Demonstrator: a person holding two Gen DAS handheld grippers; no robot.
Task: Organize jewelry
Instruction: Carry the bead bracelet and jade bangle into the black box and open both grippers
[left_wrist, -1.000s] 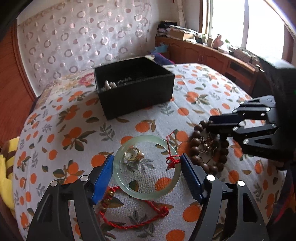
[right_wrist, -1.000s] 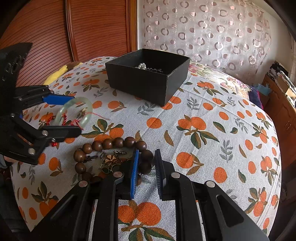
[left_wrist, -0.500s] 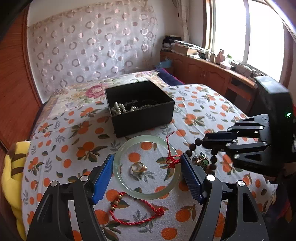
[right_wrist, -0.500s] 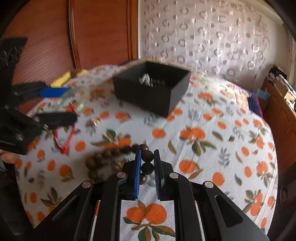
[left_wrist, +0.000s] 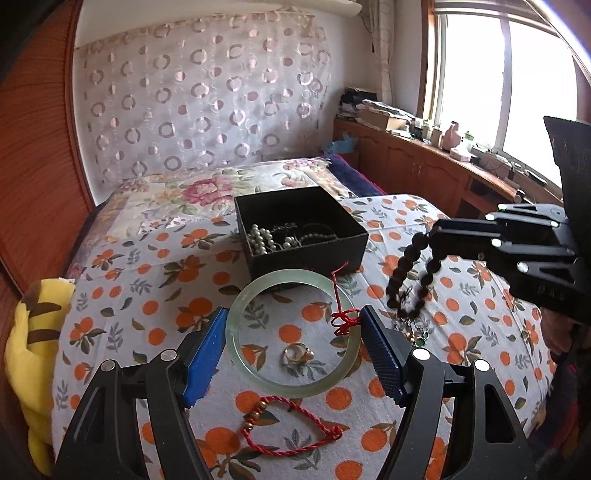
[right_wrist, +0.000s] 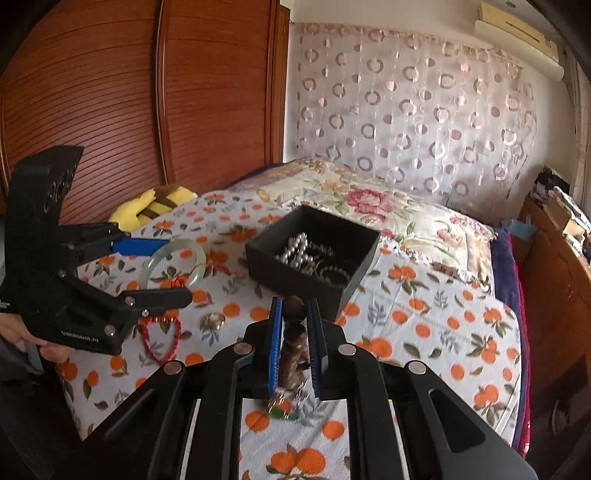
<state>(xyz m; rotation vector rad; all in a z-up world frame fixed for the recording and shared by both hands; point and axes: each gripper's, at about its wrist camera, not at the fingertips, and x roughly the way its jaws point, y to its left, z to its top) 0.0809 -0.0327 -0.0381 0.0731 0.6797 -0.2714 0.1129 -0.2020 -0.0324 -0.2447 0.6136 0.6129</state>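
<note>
- Two grippers were loaded at this moment, and you had both lifted clear of the bed (left_wrist: 155, 280).
- Your left gripper (left_wrist: 293, 341) had its jaws pressed against opposite sides of the jade bangle (left_wrist: 258, 380), which lay roughly flat across the gap with its red thread (left_wrist: 341, 319) knotted at the right-hand side.
- Your right gripper (right_wrist: 294, 332) had its jaws pinching the wooden bead bracelet (right_wrist: 293, 339) near its top; the rest hung straight down as a loop, seen plainly from the left wrist view (left_wrist: 408, 280).
- From both grippers the black box (left_wrist: 306, 254) lay ahead, farther up the bed, open at the top with pearls (left_wrist: 260, 236) already inside.
- In the right wrist view the box's near corner (right_wrist: 334, 301) sat just beyond the jaws, so your right hand looked the nearer of the two.
- Since the beads dangled below the jaws, I judged you needed height enough for the loop's bottom to pass over the near wall before letting go.
- A gold ring (left_wrist: 297, 352), a red cord bracelet (left_wrist: 291, 428) and a small tangle of charms (left_wrist: 413, 332) lay on the bedspread, yet to be gathered.
</note>
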